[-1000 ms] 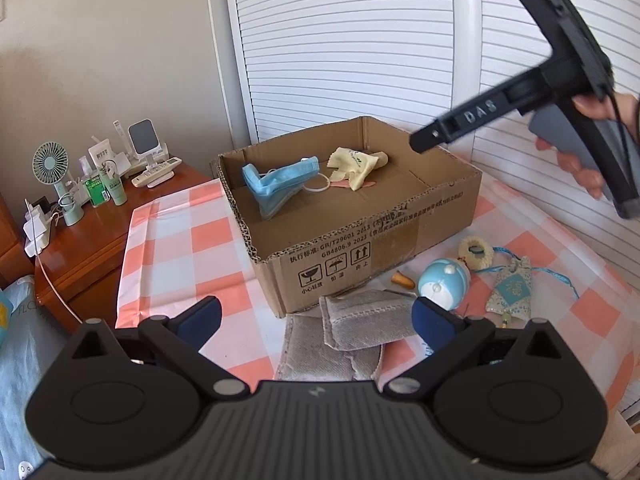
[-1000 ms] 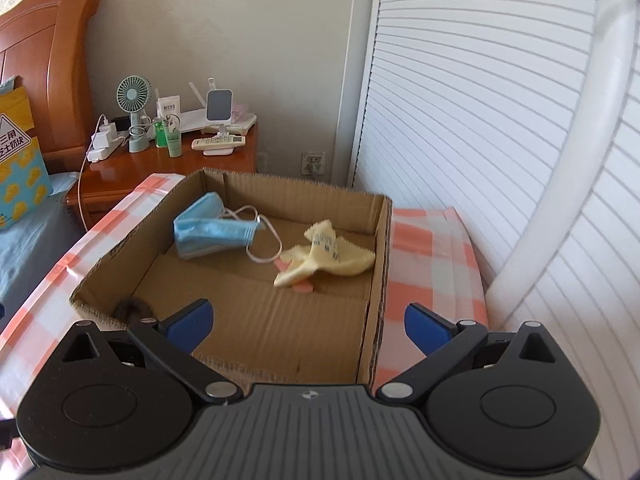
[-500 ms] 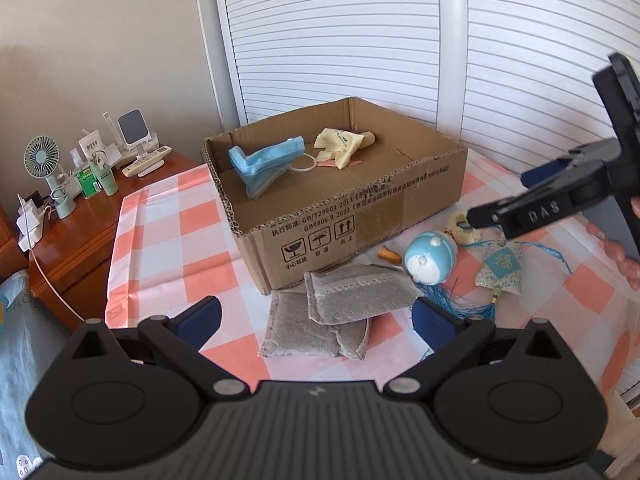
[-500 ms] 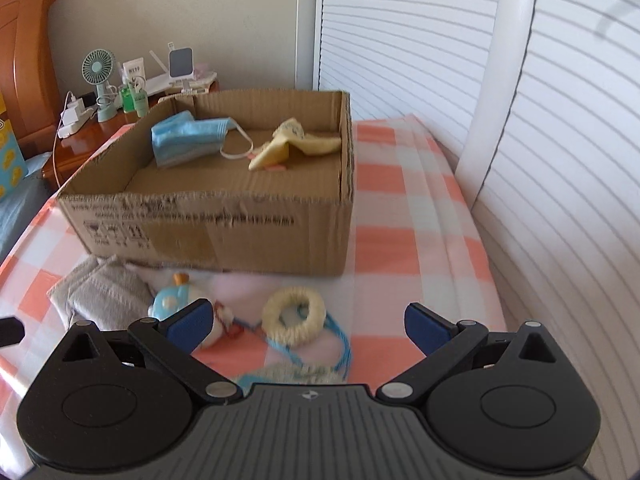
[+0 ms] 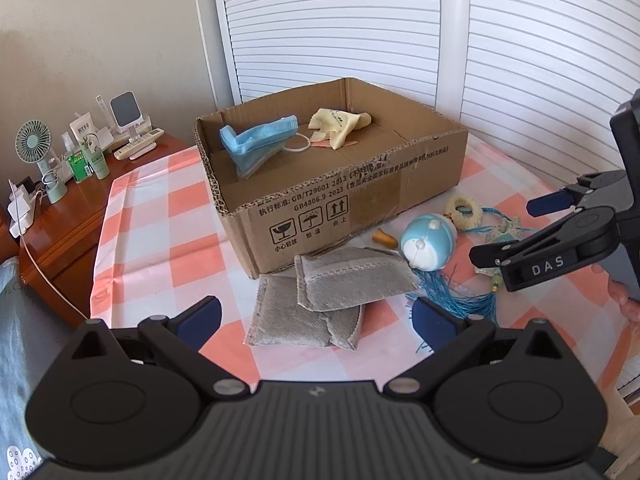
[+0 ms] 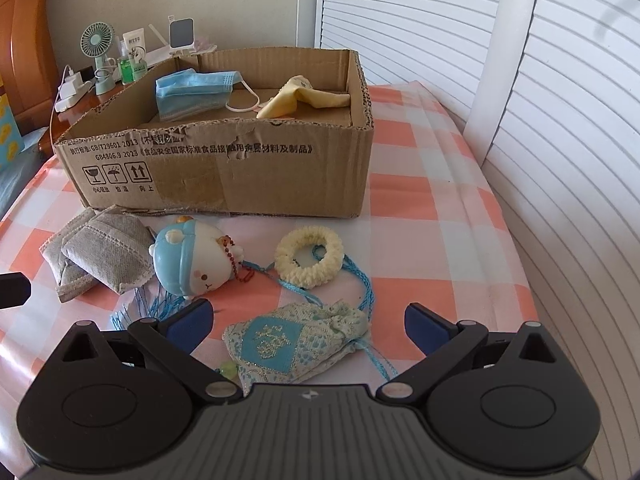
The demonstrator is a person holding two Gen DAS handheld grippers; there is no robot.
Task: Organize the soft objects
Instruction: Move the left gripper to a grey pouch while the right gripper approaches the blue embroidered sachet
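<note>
Both jaws stand wide open and empty. Right gripper (image 6: 306, 326) has swung away from above the cardboard box (image 6: 260, 176) and come down low over the embroidered sachet (image 6: 296, 342), which now lies between its fingers on the checked cloth (image 6: 420, 216). Left gripper (image 5: 316, 318) hangs nearer the grey pouches (image 5: 340, 288). Beyond lie the blue plush toy (image 6: 188, 264) and cream scrunchie (image 6: 309, 262); farthest, the box already holds a face mask (image 6: 192, 92) and yellow cloth (image 6: 304, 98). The sachet looks like the next pick.

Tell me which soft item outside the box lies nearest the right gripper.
The embroidered blue sachet, lying between the open right gripper's fingers; the scrunchie and plush toy sit farther off.
</note>
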